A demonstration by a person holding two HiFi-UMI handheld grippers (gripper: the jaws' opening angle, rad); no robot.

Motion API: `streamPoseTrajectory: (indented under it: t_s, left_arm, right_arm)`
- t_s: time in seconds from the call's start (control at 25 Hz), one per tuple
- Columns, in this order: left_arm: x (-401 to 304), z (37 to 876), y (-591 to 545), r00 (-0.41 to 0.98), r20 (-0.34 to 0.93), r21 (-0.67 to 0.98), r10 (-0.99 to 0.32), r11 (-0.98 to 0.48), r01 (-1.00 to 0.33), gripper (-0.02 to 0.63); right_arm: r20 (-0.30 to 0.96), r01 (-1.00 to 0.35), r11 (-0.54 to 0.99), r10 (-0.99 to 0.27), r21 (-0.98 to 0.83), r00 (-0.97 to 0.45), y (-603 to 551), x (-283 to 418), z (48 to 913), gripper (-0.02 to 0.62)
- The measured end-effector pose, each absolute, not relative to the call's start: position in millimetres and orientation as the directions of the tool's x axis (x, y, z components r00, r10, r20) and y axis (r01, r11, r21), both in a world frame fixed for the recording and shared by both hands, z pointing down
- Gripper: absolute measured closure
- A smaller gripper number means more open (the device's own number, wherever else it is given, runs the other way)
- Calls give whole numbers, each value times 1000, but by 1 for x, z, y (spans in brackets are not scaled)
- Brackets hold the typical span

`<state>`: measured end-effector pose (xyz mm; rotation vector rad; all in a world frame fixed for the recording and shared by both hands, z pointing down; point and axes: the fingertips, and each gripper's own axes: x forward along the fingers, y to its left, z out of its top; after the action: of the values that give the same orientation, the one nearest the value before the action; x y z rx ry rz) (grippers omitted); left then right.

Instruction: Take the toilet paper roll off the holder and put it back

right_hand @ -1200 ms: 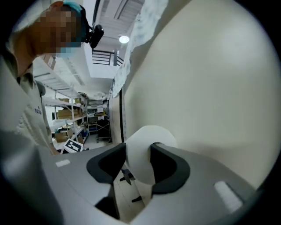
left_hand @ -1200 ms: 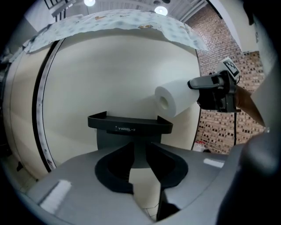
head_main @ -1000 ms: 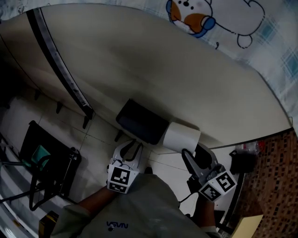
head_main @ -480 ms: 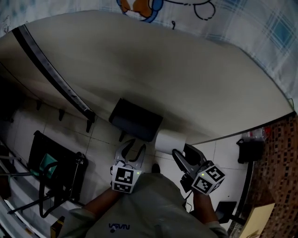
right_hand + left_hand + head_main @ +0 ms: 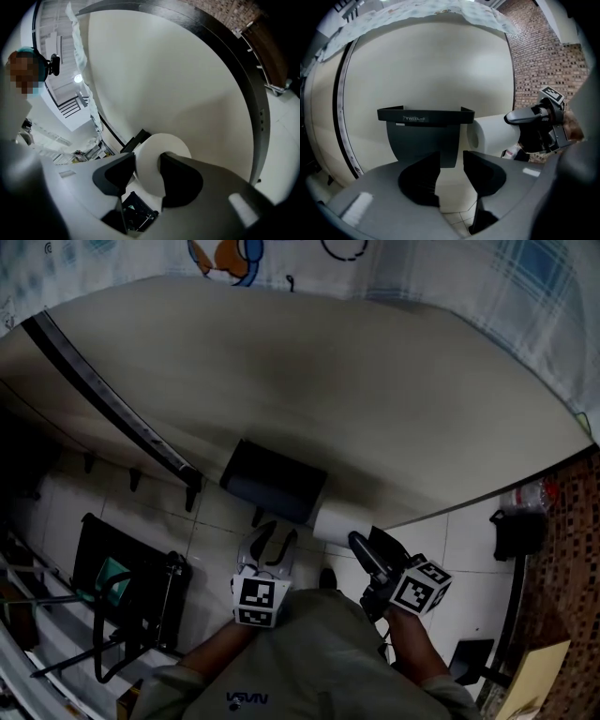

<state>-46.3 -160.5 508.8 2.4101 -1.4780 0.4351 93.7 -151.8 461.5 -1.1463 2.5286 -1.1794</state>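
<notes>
One beige wall (image 5: pixel 328 381), tiled floor (image 5: pixel 469 540), toilet paper roll (image 5: pixel 336 524) just beside black holder (image 5: pixel 272 482), pinched by right gripper (image 5: pixel 367 542), left gripper (image 5: pixel 272 538) below holder, jaws just opening, empty

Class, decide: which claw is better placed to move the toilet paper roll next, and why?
Right. The right claw grips the toilet paper roll beside the holder; the left claw has just been opening, with nothing between its jaws.

Tiled indoor hall — brick wall (image 5: pixel 539 56), white floor tiles (image 5: pixel 459 545), black holder (image 5: pixel 425 131) on a beige panel (image 5: pixel 426 61)
</notes>
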Motion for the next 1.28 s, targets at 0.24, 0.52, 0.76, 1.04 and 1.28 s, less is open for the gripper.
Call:
streamPoseTrajectory:
  t_s: [0.24, 0.52, 0.76, 1.04, 1.28]
  left_arm:
    - [-49, 511, -160, 407, 393, 91, -824, -406, -909, 601]
    - [-48, 513, -161, 397, 403, 81, -825, -400, -913, 603]
    - [-48, 513, -162, 382, 405, 61, -831, -392, -918, 603]
    - [-48, 517, -162, 366, 420, 64, -830, -376, -925, 601]
    - [-51, 522, -167, 321, 434, 55, -841, -331, -942, 445]
  right_arm:
    - [177, -542, 374, -678, -752, -713, -154, 96, 469, 424]
    - [169, -517, 368, -667, -773, -726, -157, 93, 473, 425]
    - [175, -515, 360, -663, -778, -728, -158, 92, 476, 426]
    - [174, -509, 355, -662, -784, -729, -160, 94, 478, 426]
    - [174, -507, 350, -663, -788, -728, -162, 94, 479, 428]
